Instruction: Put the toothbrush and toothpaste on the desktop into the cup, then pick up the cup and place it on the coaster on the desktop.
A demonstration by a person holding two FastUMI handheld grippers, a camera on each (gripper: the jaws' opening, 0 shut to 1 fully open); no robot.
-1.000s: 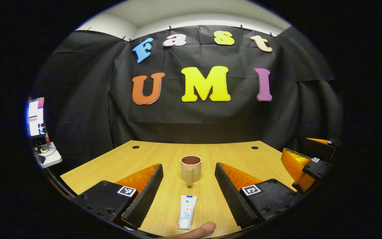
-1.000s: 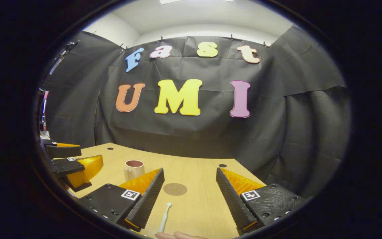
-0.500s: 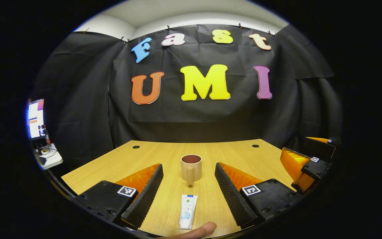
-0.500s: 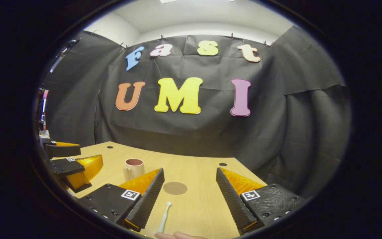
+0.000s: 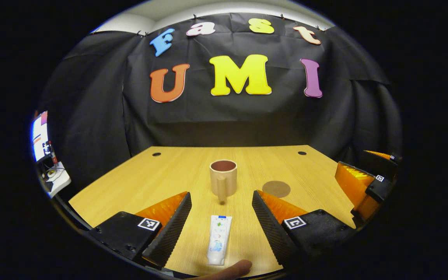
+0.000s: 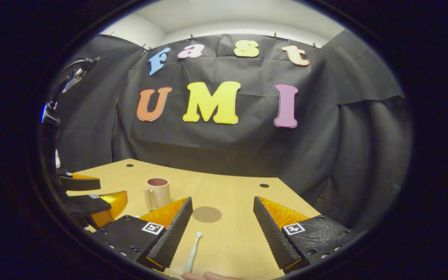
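Cup (image 5: 223, 182) stands upright on the desk (image 5: 161, 175), handle toward the left gripper view's camera, well apart from both grippers; in the right gripper view the cup (image 6: 156, 192) sits left of the coaster (image 6: 207, 214). The left gripper (image 5: 221, 212) hangs above the near desk edge, fingers spread wide, holding nothing, with the toothpaste (image 5: 219, 240) lying flat between them, cap end toward the cup. The right gripper (image 6: 222, 217) likewise has its fingers spread wide and empty. The coaster (image 5: 276, 189) lies flat, right of the cup and apart from it. The toothbrush (image 6: 192, 252) lies on the desk just inside the right gripper's left finger, head pointing toward the coaster. A fingertip (image 5: 230, 269) shows at the bottom edge, just below the toothpaste
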